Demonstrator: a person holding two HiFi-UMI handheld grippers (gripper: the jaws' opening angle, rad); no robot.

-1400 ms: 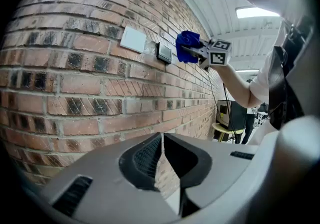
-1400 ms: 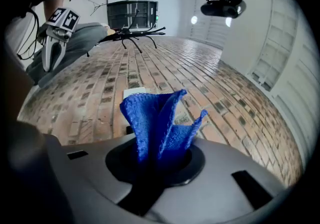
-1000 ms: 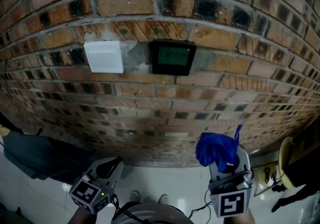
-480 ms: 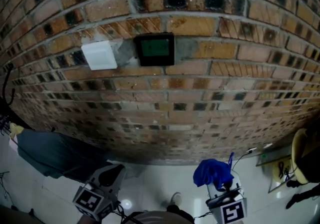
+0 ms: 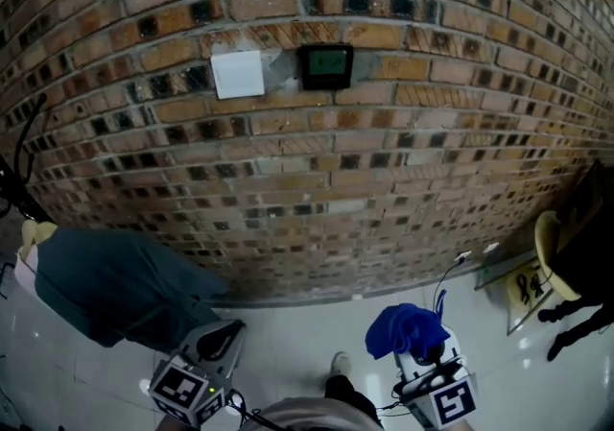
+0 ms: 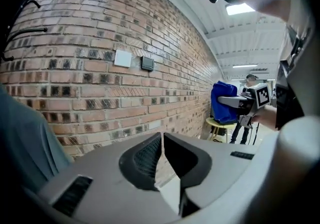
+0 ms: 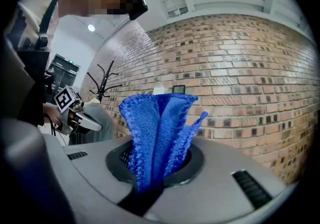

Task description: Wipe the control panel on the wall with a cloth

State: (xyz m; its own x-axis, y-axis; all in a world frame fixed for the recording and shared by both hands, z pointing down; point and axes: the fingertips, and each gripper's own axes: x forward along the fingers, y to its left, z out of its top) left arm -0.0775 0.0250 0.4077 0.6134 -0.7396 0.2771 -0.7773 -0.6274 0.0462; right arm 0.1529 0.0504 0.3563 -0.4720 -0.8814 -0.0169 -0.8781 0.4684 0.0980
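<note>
1. Head view: a small black control panel with a green screen is set high in the red-brown brick wall, just beside a white square cover plate on its left. Both hand-held tools are low in the frame, well apart from the panel. The left gripper points towards the wall. The right gripper carries a bunched blue cloth. A dark teal fabric-covered shape stands against the wall at left.
2. Left gripper view: its dark jaws are pressed together with nothing between them. The panel shows far up the wall.
3. Right gripper view: its jaws are clamped on the blue cloth, whose folds stand upright out of them. The panel is ahead on the wall, well beyond the cloth.
</note>
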